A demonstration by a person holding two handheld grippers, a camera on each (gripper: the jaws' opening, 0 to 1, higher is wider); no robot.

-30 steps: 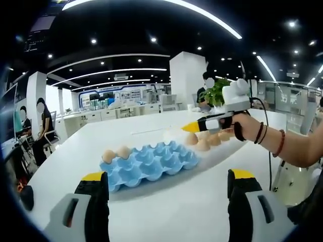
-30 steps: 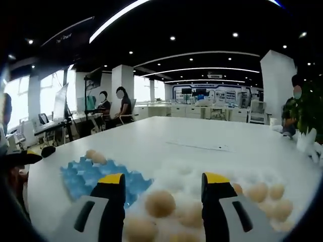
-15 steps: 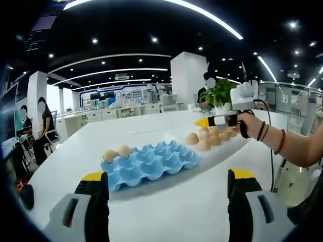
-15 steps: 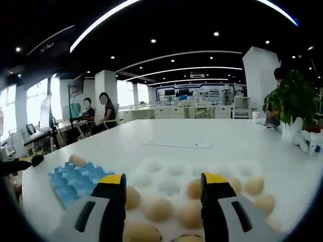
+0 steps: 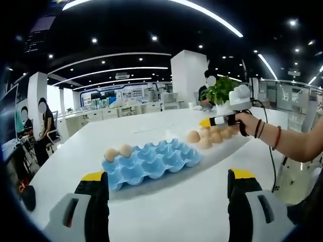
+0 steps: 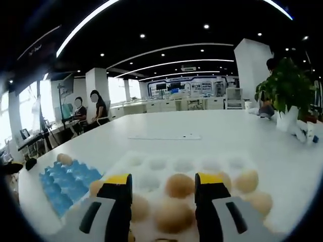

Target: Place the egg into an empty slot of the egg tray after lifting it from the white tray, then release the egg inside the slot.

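The right tongs (image 6: 164, 187) hang open over the white tray (image 6: 151, 169), an egg (image 6: 180, 185) between the tips and seemingly just beyond them, though depth is hard to read here. This looks like the approach to the pick: next, lower the jaws around that egg and close gently. The left tongs (image 5: 164, 181) idle open, the blue tray (image 5: 151, 161) ahead of them holding two eggs (image 5: 117, 152) at its far-left end.
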